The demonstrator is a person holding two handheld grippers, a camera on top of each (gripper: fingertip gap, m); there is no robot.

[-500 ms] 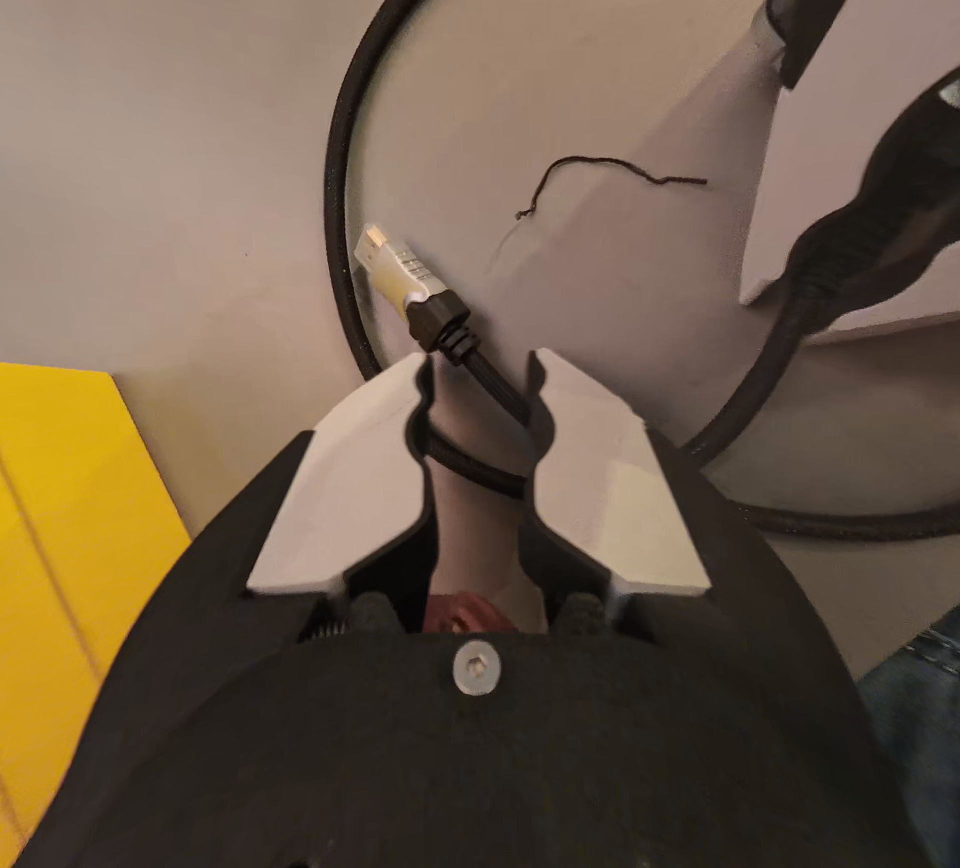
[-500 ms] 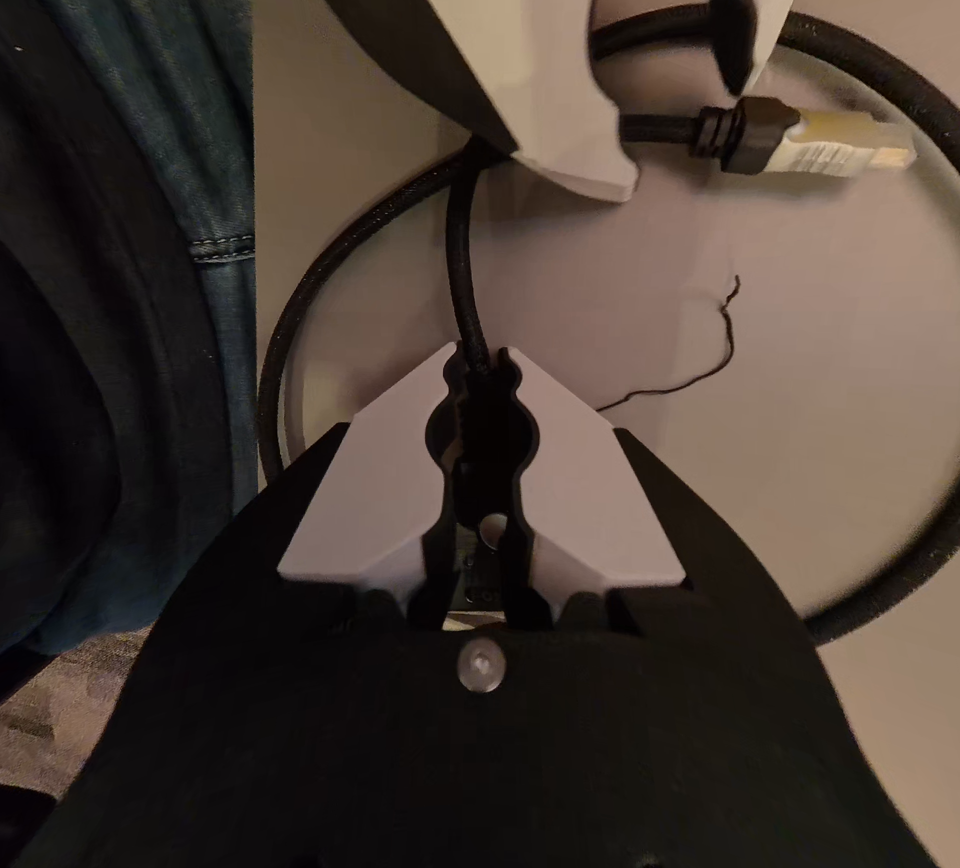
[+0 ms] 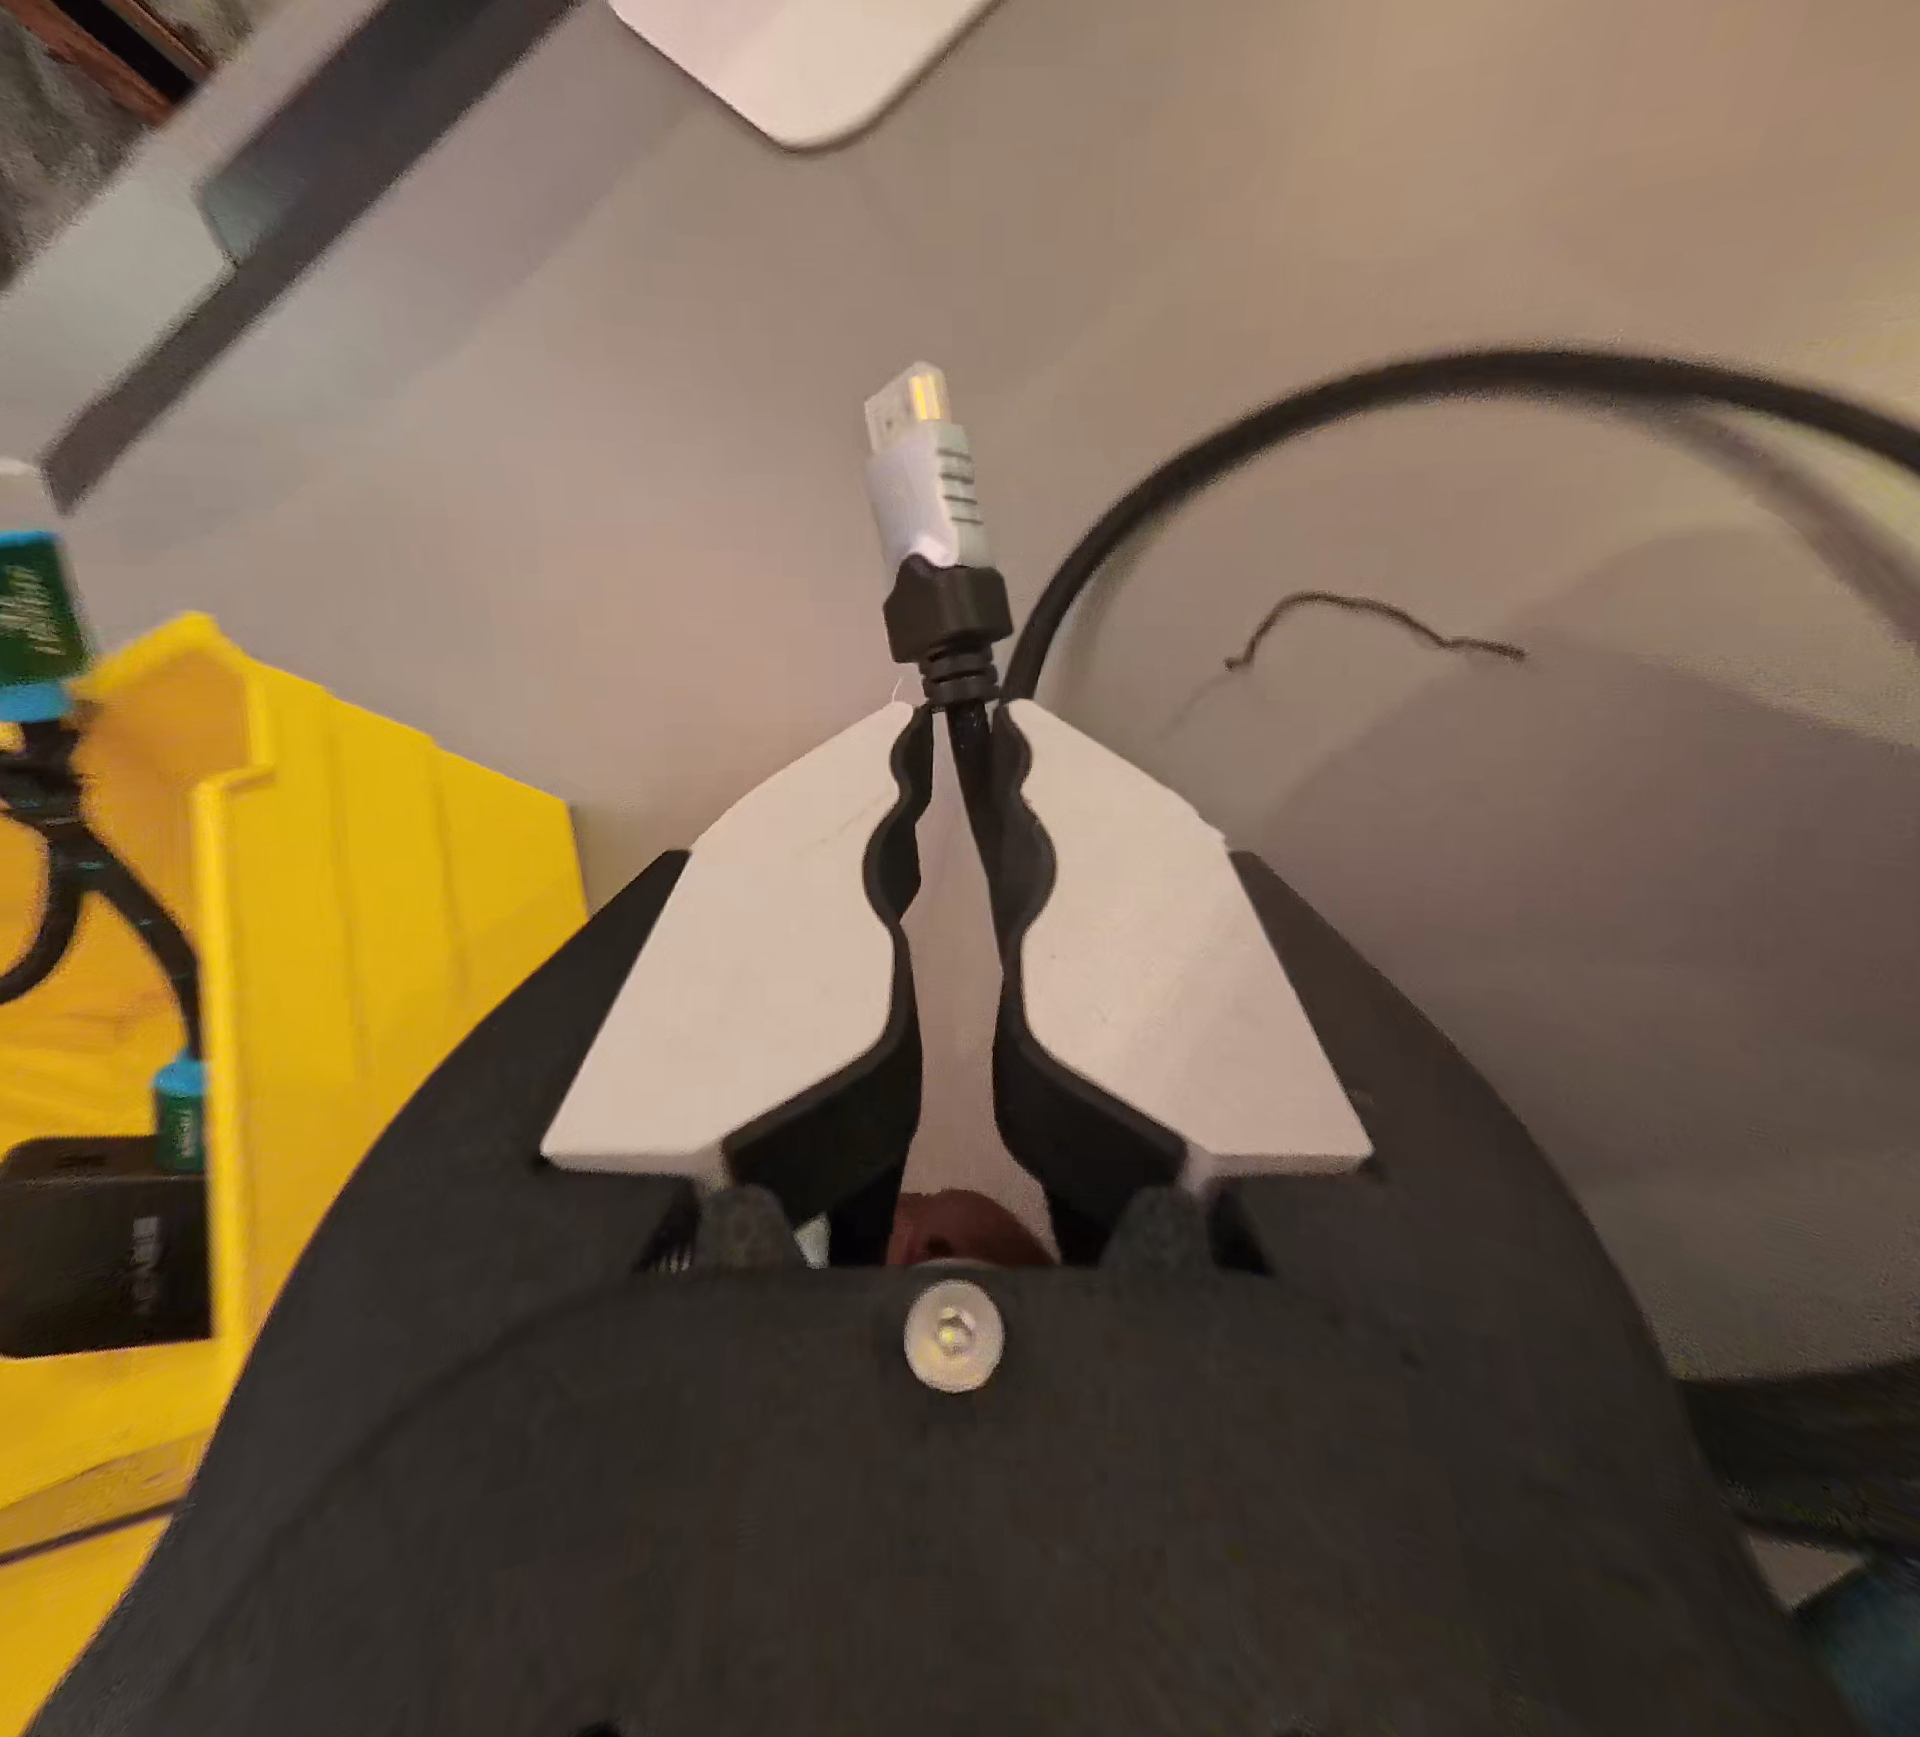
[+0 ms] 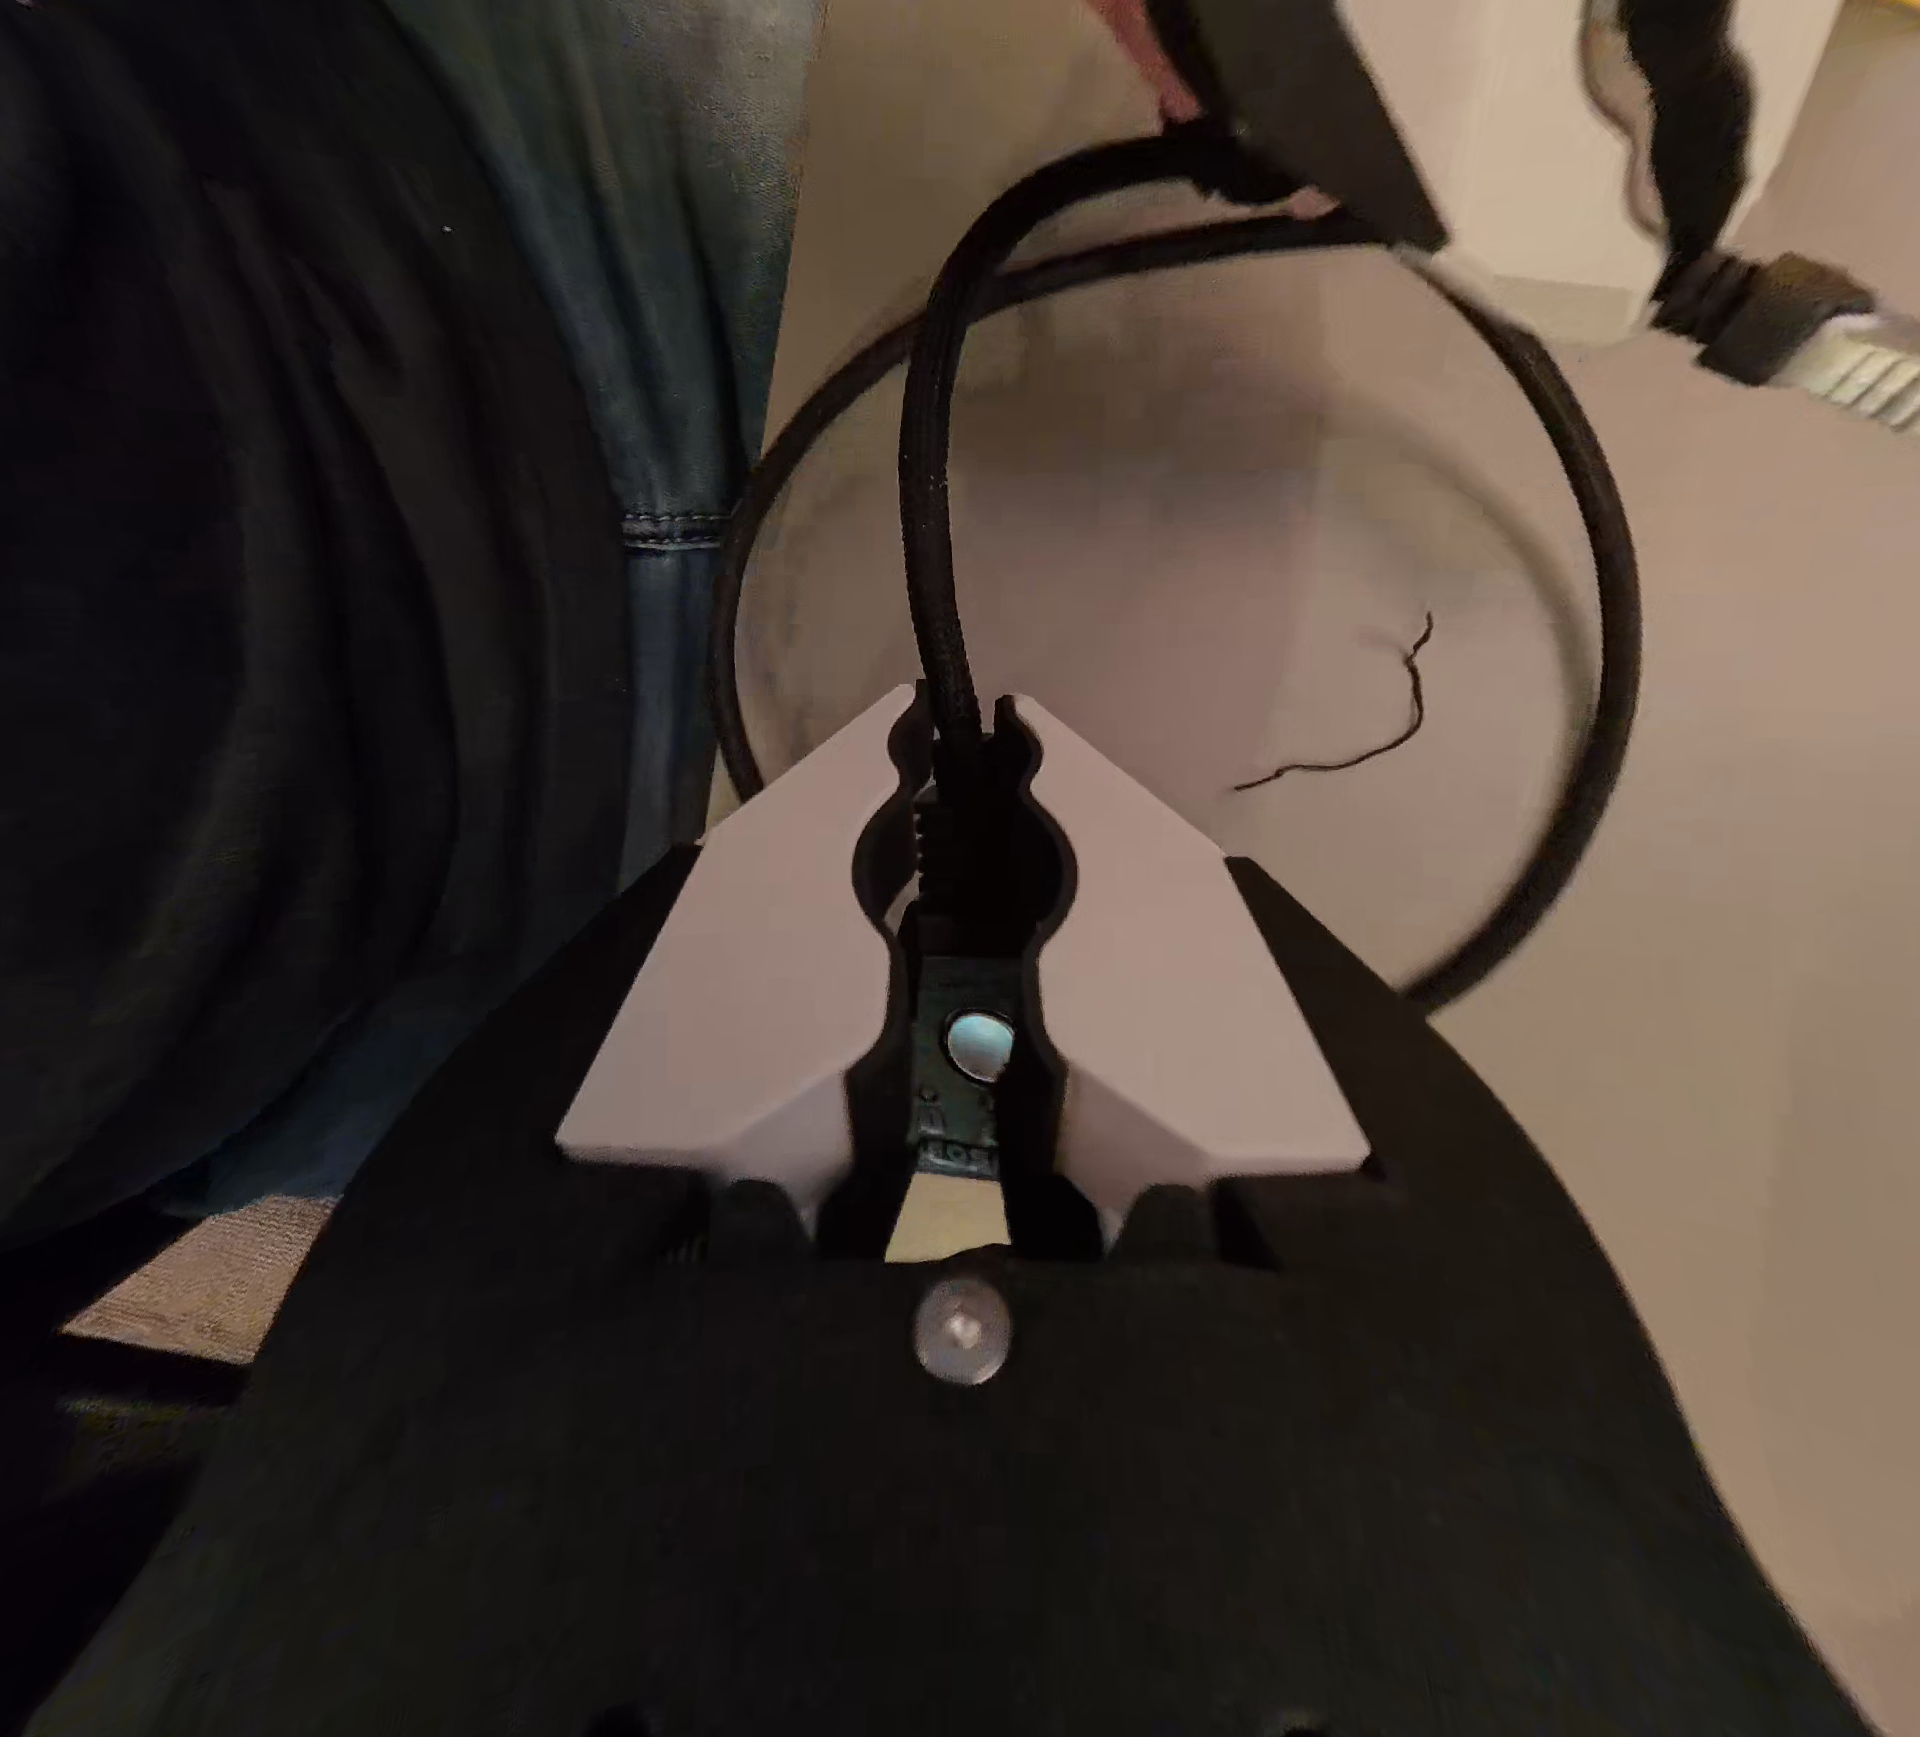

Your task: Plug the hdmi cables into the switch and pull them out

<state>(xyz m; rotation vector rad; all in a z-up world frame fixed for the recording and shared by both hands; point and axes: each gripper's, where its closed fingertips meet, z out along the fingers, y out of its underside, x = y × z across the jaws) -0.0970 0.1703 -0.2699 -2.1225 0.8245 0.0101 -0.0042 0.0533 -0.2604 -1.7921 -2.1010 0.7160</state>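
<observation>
Left gripper pinching black braided cable just behind the strain relief; fingertips closed on it. Silver plug sticking out past the tips, pointing away, lifted clear of grey table. Rest of the cable looping in a wide arc to the right on the table. Loose black thread lying inside the loop. Yellow bin at left, holding small dark items, blurred. White flat base at far end of table.

Right gripper clamped on the same cable's other end: black plug body seated deep between the fingers, cable rising out past the tips and bending toward the left gripper, seen upper right. Denim-clad leg at left beside the table edge. Switch not seen in either view.
</observation>
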